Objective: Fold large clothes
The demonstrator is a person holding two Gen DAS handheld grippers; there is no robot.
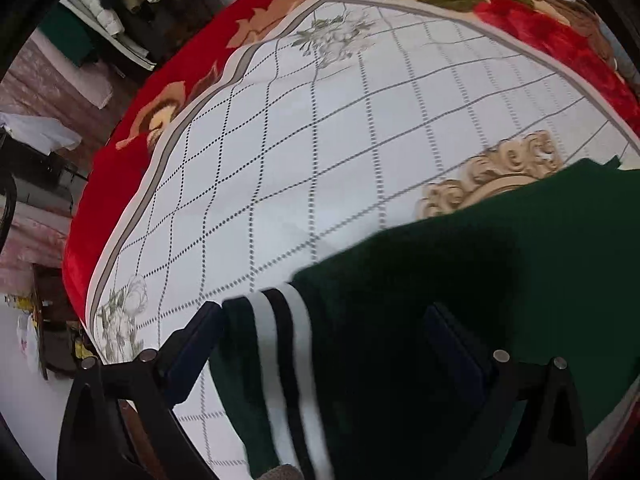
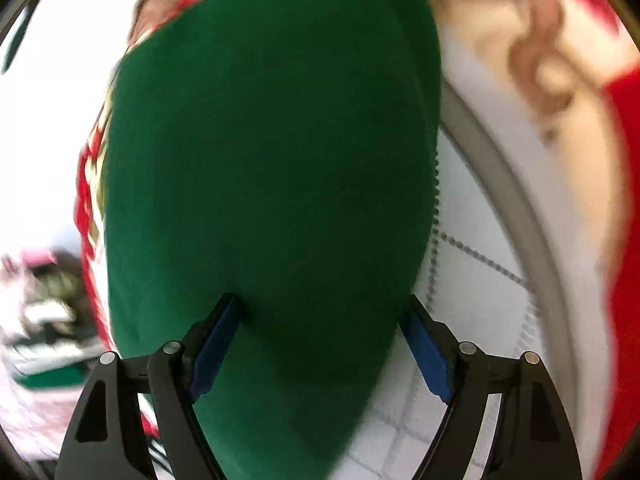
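A dark green garment point(image 1: 460, 280) lies on the white checked cover point(image 1: 320, 140) at the lower right of the left wrist view. Its cuff point(image 1: 280, 360) has white and black stripes. My left gripper point(image 1: 324, 320) is open, and the striped cuff lies between its fingers, close by the left pad. In the blurred right wrist view the green garment point(image 2: 272, 160) fills the middle. My right gripper point(image 2: 320, 320) is open over the cloth, with green fabric between its blue pads.
A red floral blanket point(image 1: 120, 168) lies under the white cover and rims it. The bed's edge drops at the left, with folded clothes point(image 1: 120, 0) and furniture beyond. In the right wrist view the red blanket point(image 2: 624, 200) shows at right.
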